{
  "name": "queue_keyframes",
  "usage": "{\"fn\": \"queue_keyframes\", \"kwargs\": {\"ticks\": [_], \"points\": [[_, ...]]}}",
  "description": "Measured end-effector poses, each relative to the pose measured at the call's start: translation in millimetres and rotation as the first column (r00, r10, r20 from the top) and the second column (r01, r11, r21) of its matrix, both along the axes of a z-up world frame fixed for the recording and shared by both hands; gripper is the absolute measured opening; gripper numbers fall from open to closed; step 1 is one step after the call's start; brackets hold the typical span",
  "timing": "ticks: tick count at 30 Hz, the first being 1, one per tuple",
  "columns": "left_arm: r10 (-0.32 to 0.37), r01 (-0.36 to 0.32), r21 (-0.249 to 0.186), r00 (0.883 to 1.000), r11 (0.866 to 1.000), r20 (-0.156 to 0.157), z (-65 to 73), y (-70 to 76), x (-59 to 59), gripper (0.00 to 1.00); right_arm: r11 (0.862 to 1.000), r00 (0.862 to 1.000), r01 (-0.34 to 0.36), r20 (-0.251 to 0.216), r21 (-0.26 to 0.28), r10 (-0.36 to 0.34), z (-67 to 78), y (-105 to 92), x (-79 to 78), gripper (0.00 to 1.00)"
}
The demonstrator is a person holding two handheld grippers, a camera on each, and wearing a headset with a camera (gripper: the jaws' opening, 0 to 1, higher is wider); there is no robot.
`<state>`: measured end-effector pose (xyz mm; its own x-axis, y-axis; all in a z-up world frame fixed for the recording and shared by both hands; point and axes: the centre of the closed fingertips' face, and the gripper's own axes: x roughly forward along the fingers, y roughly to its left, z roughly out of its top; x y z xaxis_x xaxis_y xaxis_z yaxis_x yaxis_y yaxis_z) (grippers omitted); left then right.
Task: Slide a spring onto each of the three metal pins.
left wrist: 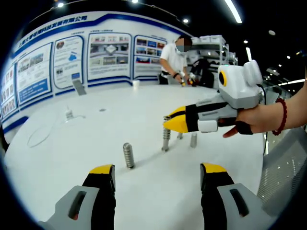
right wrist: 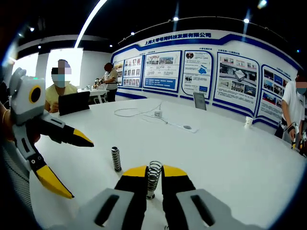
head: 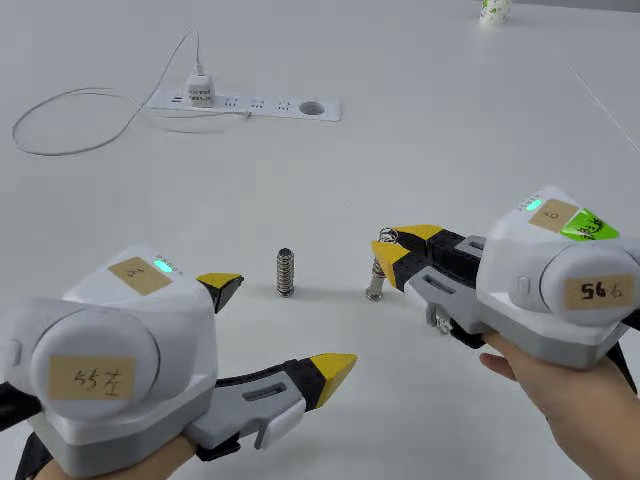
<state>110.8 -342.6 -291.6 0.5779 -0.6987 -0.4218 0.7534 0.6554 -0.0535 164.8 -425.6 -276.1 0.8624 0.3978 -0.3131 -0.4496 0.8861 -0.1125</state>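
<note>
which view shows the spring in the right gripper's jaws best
The right gripper view: the spring sits close up between the right gripper's jaws, coils clear. The head view shows it small, partly hidden by a jaw; the left gripper view shows it from the side, small.

White table [head: 450, 150] carries power strip [head: 250, 103] at 11 o'clock, cup [head: 494, 10] at 1 o'clock, sprung pin [head: 285, 272] upright at centre.

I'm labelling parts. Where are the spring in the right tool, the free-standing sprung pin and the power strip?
held spring [right wrist: 154, 175]: right gripper view, coils between the jaws.
sprung pin [head: 285, 272]: head view, middle coils.
power strip [head: 270, 104]: head view, white top face.
</note>
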Motion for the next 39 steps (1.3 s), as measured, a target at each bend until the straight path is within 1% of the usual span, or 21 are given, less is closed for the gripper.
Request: {"fn": "queue_keyframes", "kwargs": {"ticks": [8,12,15,19,22,30,34,39], "points": [[-0.001,0.001,0.002,1.0,1.0,0.001,0.0,0.5,0.1,0.73,1.0,0.999,0.011,-0.035,0.004,-0.011,-11.3,-0.8,-1.3,0.12],[0.001,-0.001,0.002,1.0,1.0,0.0,-0.1,0.8,0.1,0.73,0.999,0.998,0.025,-0.061,0.028,-0.023,-16.0,-1.8,-1.2,0.11],[0.001,-0.001,0.003,1.0,1.0,0.002,0.1,1.1,0.6,0.72,0.999,0.997,0.026,-0.067,0.029,-0.024,-17.1,-1.3,-1.2,0.11],[-0.001,0.001,0.006,1.0,1.0,-0.003,-1.4,0.8,0.3,0.72,0.999,0.995,0.033,-0.092,0.042,-0.029,-23.2,-1.7,-1.3,0.11],[-0.001,0.001,0.007,1.0,1.0,-0.001,-1.0,0.5,0.3,0.71,0.998,0.995,0.036,-0.097,0.047,-0.031,-25.0,-1.8,-2.0,0.11],[0.007,-0.007,0.005,1.0,1.0,-0.006,-1.0,1.3,-0.1,0.71,0.999,0.993,0.032,-0.111,0.042,-0.027,-31.7,-1.4,-4.8,0.11],[0.003,-0.003,0.01,1.0,1.0,-0.006,-1.7,0.5,-0.8,0.71,0.998,0.994,0.033,-0.109,0.049,-0.027,-31.4,-1.0,-3.9,0.12],[-0.001,0.001,0.013,1.0,1.0,-0.006,-2.4,-0.1,-1.6,0.7,0.997,0.992,0.036,-0.12,0.062,-0.029,-31.7,-1.3,-3.8,0.12]]}}
